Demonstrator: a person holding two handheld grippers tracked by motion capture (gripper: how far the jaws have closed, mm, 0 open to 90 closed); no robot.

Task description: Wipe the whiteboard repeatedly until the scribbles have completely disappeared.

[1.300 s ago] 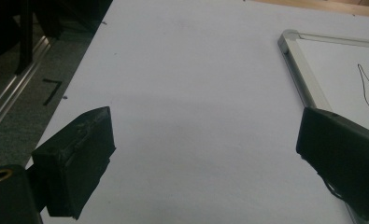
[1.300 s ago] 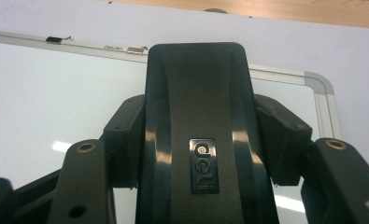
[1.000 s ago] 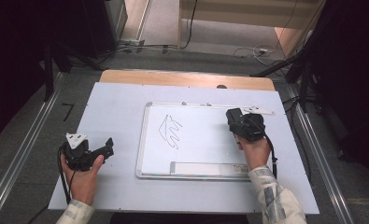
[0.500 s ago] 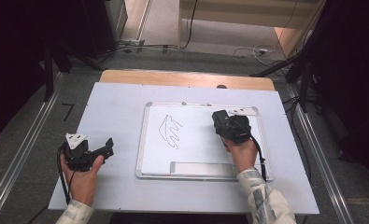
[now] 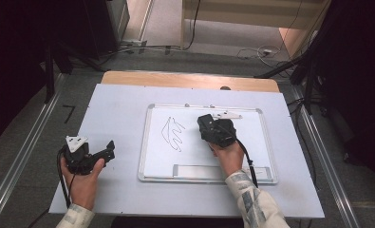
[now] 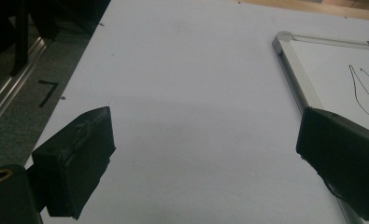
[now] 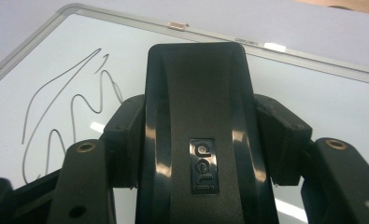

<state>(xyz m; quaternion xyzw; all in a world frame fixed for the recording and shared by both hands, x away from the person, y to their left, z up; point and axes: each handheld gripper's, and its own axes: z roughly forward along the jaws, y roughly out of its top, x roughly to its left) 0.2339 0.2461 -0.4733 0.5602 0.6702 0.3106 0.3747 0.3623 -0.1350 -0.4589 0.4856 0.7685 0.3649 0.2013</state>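
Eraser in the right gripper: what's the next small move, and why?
Probably slide the eraser, clamped in the right gripper, a bit further left onto the scribble. It sits over the whiteboard just right of the untouched lines.

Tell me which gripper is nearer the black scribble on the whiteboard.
Right. The right gripper, shut on a black eraser, sits over the whiteboard just beside the scribble. The left gripper rests open on the table, off the board's left edge.

Black tools on white and pale surfaces

The black eraser (image 7: 196,140) sits in the black right tongs (image 5: 209,128); the whiteboard (image 5: 194,156) is white, silver-framed, with a thin black scribble (image 5: 173,133); the table (image 5: 118,109) is pale lavender-white with a wooden far edge.
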